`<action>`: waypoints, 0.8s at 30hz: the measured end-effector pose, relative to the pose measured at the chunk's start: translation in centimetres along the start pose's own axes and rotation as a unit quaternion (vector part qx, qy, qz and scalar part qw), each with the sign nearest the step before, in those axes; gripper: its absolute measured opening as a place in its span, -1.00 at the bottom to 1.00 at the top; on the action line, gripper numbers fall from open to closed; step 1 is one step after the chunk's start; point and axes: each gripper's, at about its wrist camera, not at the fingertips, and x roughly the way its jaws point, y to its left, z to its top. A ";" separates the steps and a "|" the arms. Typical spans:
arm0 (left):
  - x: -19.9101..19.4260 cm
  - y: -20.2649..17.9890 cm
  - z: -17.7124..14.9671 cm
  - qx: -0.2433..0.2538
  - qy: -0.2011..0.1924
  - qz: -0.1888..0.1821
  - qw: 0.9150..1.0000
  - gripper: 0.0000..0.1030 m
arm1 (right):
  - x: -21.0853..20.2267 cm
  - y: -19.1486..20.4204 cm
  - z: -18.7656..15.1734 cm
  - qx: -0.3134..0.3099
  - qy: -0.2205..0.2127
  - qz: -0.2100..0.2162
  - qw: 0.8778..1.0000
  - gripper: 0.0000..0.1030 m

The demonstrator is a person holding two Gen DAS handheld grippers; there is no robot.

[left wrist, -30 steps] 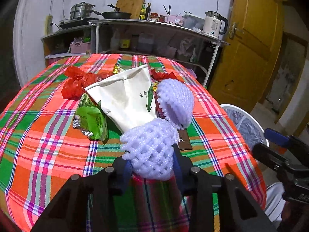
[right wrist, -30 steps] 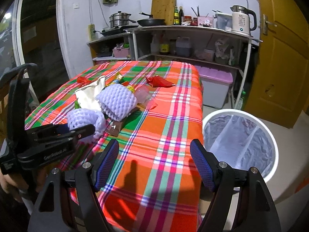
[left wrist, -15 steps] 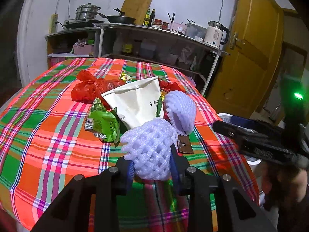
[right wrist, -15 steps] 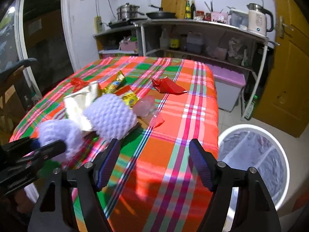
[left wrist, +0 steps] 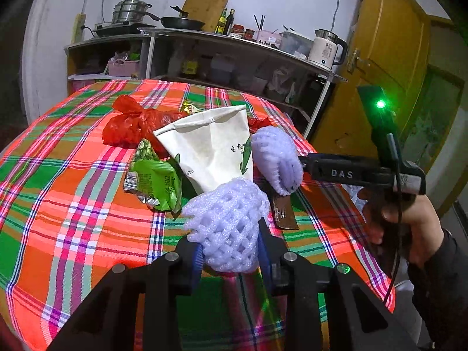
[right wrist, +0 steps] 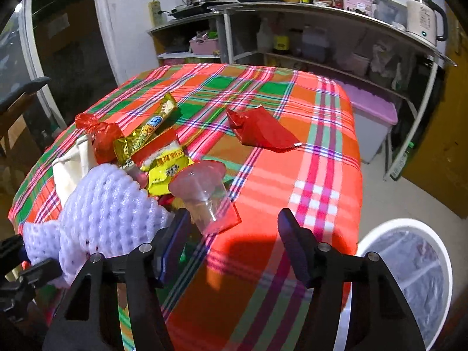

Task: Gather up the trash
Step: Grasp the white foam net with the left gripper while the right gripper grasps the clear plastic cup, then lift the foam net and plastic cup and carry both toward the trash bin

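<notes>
My left gripper (left wrist: pixel 231 254) is shut on a white foam fruit net (left wrist: pixel 229 228) just above the plaid tablecloth (left wrist: pixel 73 204). A second foam net (left wrist: pixel 276 161) lies behind it; it also shows in the right wrist view (right wrist: pixel 108 213). My right gripper (right wrist: pixel 234 234) is open and empty, low over the table, with a clear plastic cup (right wrist: pixel 201 193) lying just ahead of its left finger. More trash lies around: a white paper bag (left wrist: pixel 210 146), a green wrapper (left wrist: pixel 155 181), a red plastic bag (left wrist: pixel 134 125), a red wrapper (right wrist: pixel 260 130), yellow snack wrappers (right wrist: pixel 166 166).
A white bin with a clear liner (right wrist: pixel 409 275) stands on the floor right of the table. A metal shelf with pots and a kettle (right wrist: pixel 424 17) stands behind. A yellow door (left wrist: pixel 389 67) is at the right. The right hand-held unit (left wrist: pixel 359 172) reaches across the left view.
My right gripper has moved forward and left over the table, toward the plastic cup and the second foam net. My left gripper still holds its foam net and has barely shifted.
</notes>
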 end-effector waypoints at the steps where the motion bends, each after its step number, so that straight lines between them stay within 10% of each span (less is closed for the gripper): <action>1: 0.1 0.0 0.0 0.000 0.001 0.000 1.000 -0.38 | 0.3 0.0 0.1 -0.002 0.005 0.004 1.000 -0.04; 18: 0.9 0.0 0.1 0.001 0.007 0.000 1.000 -0.38 | 0.7 -0.2 1.0 -0.022 0.003 0.009 1.000 -0.69; 20: 0.9 0.0 0.0 0.001 0.007 0.000 1.000 -0.38 | 0.3 -0.5 1.1 -0.031 -0.001 0.007 0.999 -0.56; 22: 1.0 0.0 0.0 0.001 0.007 0.000 1.000 -0.38 | 0.2 -0.7 1.4 -0.041 -0.004 0.007 0.999 0.16; 24: 1.0 0.0 0.0 0.001 0.007 -0.001 1.000 -0.38 | 0.2 -0.7 1.7 -0.057 -0.008 0.014 0.998 0.19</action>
